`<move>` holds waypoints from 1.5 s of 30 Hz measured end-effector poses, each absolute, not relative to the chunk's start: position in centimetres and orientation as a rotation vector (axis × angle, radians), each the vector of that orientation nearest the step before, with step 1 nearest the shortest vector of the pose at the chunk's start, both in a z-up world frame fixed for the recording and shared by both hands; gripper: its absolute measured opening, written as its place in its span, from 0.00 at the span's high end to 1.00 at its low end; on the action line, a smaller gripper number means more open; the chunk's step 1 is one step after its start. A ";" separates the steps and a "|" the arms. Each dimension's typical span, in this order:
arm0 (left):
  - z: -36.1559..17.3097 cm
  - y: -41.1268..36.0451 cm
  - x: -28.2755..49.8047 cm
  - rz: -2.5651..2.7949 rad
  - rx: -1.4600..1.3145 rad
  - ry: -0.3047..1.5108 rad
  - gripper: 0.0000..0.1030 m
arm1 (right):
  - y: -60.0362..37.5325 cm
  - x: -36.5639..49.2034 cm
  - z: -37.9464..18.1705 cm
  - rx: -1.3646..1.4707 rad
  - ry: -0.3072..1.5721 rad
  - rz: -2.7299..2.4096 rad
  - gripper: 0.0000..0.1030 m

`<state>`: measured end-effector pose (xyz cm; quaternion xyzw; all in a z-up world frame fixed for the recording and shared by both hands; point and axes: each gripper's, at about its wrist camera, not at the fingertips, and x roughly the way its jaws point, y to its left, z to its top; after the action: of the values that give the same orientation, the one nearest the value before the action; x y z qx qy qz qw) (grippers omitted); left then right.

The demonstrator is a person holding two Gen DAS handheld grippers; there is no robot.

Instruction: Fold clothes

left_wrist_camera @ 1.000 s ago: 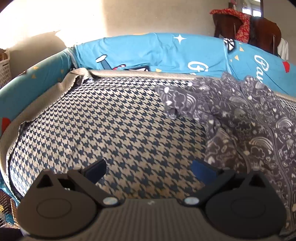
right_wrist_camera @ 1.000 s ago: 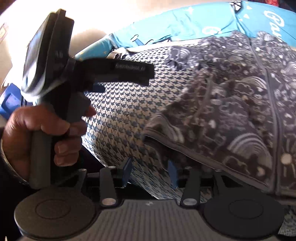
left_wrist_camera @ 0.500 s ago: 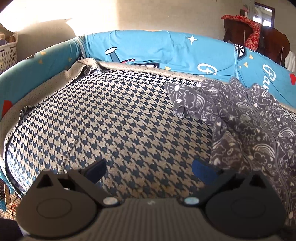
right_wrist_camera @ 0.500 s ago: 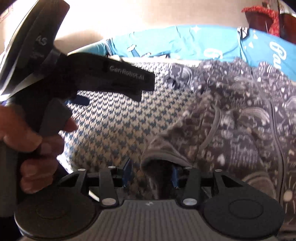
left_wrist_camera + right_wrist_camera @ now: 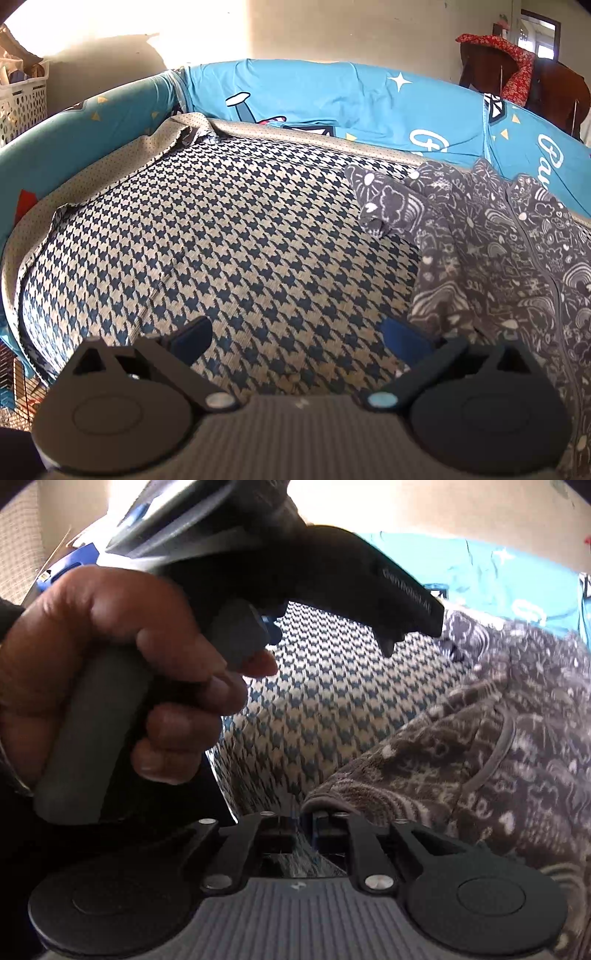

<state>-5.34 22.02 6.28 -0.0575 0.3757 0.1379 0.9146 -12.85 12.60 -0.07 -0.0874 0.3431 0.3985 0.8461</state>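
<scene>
Right gripper (image 5: 303,821) pinched on garment (image 5: 480,746) hem, cloth spreading right of fingers. Left gripper (image 5: 295,338) wide open, empty, garment just beside right finger. "GenRobot.AI" on handle (image 5: 406,594).

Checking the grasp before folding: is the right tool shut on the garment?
Shut: the right tool has its fingers together, pinching the grey patterned garment's edge.

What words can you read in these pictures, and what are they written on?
"GenRobot.AI": on the black body of the left gripper, a bit blurred.
"Pa...": big white curly letters on the blue cushion cover, cut off by the picture edge.
A second white curly word there, half hidden, cannot be read.
</scene>
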 end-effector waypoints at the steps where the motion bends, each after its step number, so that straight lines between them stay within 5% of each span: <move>1: 6.3 21.9 -5.3 0.284 -0.114 0.773 0.00 | 12.7 -13.0 -0.1 -0.187 0.726 0.852 0.72; 4: 6.2 21.6 -5.3 0.283 -0.101 0.774 0.00 | 12.7 -13.8 0.0 -0.222 0.736 0.895 0.56; 24: 6.1 16.1 -6.4 0.078 -0.005 0.748 0.00 | 2.6 -14.5 -0.2 0.013 0.867 0.574 0.56; 45: 2.9 11.5 -6.3 -0.038 0.093 0.833 0.00 | 0.2 -16.0 0.8 -0.072 0.773 0.416 0.56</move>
<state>-6.30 11.51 2.93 0.0453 0.4042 -0.0186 0.9133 -16.01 0.23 0.85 -0.0348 0.3741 0.2013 0.9046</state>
